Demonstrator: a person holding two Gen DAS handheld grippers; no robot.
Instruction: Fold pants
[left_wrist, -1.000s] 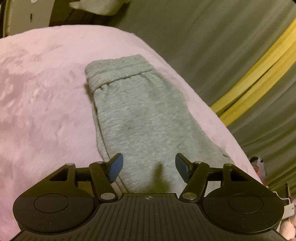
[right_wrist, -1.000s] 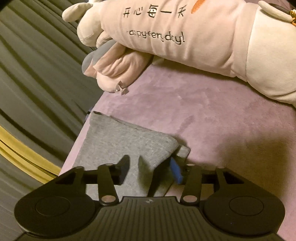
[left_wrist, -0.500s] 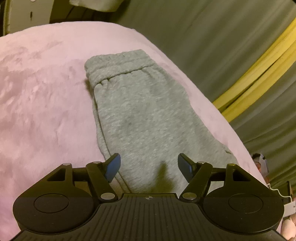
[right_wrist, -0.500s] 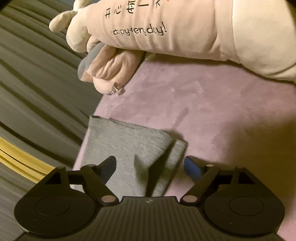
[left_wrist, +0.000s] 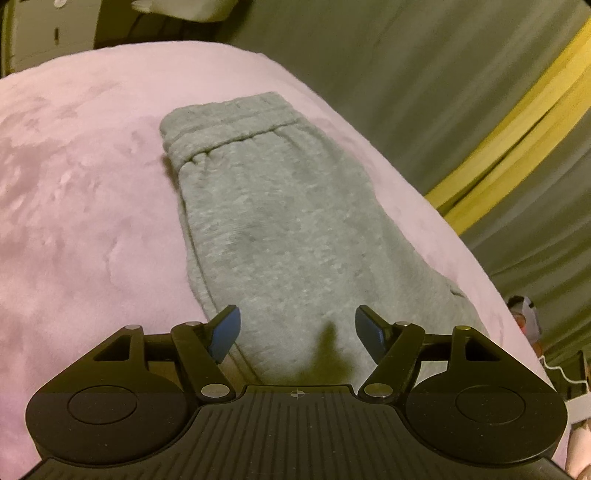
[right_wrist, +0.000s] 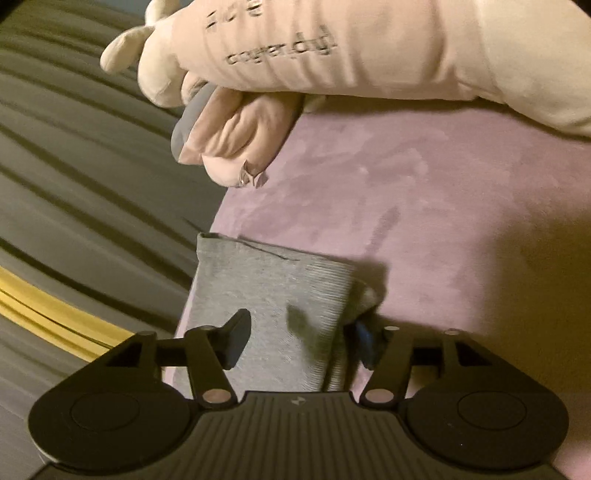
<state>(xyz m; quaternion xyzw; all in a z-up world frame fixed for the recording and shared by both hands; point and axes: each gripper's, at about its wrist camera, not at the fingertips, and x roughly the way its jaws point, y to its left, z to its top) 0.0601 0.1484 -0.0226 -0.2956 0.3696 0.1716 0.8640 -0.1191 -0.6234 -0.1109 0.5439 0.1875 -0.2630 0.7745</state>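
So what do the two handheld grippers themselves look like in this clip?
Both match: the left gripper and right gripper have a black ribbed body with a small centre mark, two round black discs at the sides, black linkage arms with silver pivot pins, and blue pads on the fingers. No hands, sleeves or cables show.

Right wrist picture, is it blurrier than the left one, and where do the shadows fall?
Right wrist view: motion-smeared, the plush toy's lettering streaked; the grey pants cast a shadow on the pink blanket. Left wrist view: sharper, dim warm light, a dark shadow on the pants between the left gripper's fingers.
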